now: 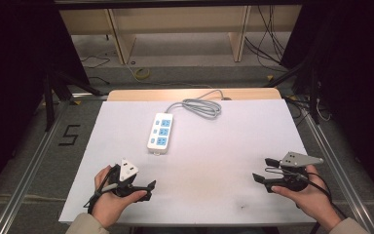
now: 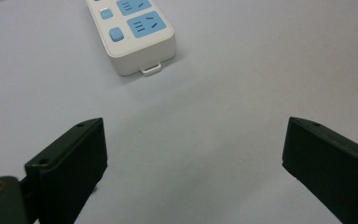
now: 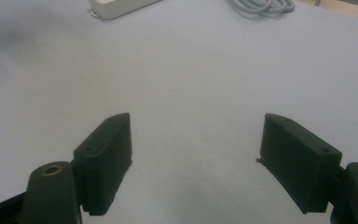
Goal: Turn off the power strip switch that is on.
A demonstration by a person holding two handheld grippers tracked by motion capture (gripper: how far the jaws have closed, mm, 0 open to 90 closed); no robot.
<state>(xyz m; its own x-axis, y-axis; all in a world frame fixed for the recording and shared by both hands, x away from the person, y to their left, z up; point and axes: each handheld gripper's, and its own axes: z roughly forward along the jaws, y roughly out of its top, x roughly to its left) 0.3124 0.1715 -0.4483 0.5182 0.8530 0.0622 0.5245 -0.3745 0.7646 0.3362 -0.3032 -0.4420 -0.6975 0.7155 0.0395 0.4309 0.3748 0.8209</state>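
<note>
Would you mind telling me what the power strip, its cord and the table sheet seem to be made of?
Power strip: probably hard plastic, a glossy white shell with rounded edges and blue socket faces.
Cord: likely a grey rubbery jacket, since it lies in loose coils.
Sheet: matte white, perhaps paper or thin board over a wooden top; I cannot tell which.

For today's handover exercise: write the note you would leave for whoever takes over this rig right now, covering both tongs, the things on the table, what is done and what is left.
Left tongs: open, nothing between the jaws, held low over the near left of the table, pointing inward.
Right tongs: open, nothing between the jaws, near right of the table.
Power strip: white with blue sockets, flat at the table's middle, nothing plugged in. Its grey cable lies coiled behind it.
Done: nothing visible; the strip is untouched.
Left: probably all of the handling; the left tongs are the closer to the strip.
</note>
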